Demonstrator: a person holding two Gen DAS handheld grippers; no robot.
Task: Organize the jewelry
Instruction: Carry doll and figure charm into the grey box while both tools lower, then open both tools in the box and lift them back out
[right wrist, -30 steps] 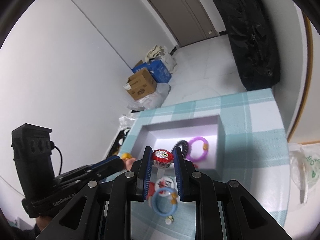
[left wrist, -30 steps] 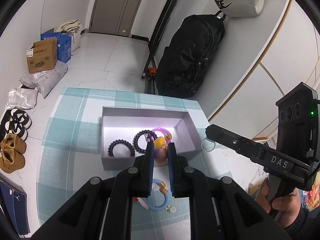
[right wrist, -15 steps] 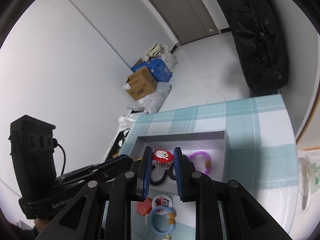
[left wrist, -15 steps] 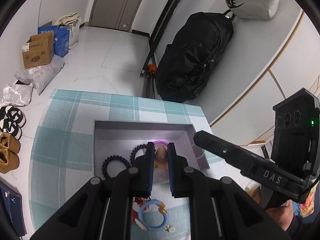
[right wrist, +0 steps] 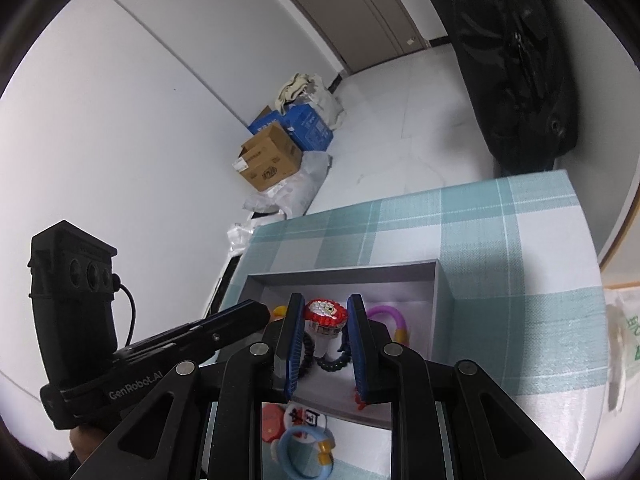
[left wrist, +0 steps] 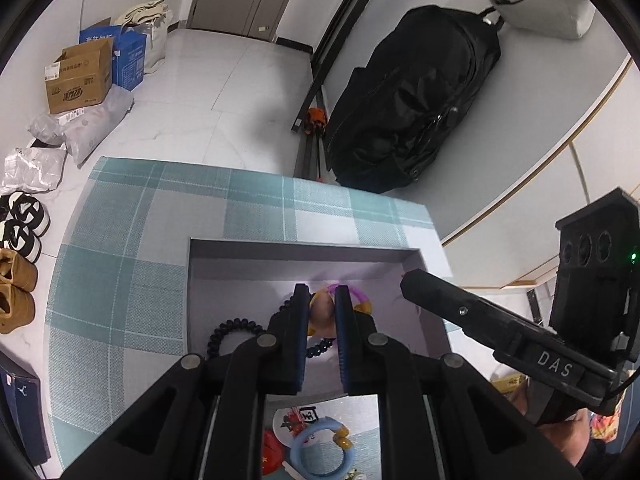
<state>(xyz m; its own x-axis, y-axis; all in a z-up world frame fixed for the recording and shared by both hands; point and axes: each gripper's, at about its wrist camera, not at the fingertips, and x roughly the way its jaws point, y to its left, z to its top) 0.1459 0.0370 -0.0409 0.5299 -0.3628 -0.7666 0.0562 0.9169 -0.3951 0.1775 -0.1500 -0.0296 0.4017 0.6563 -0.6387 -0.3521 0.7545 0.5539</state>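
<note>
Jewelry now hangs over the grey box [left wrist: 304, 254]: the left gripper [left wrist: 322, 312], clamped on what looks like a peach-coloured charm [left wrist: 322, 314], and the right gripper [right wrist: 324, 318], pinching a red beaded piece [right wrist: 325, 315], have both advanced above it, ready for release.

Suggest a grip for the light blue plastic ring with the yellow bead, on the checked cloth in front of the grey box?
The light blue plastic ring with the yellow bead lies flat on the checked cloth, just outside the grey box. Probably best from straight above, one finger inside the hoop and one outside, pinching the plain blue band opposite the bead, away from the red and white discs it touches.
</note>
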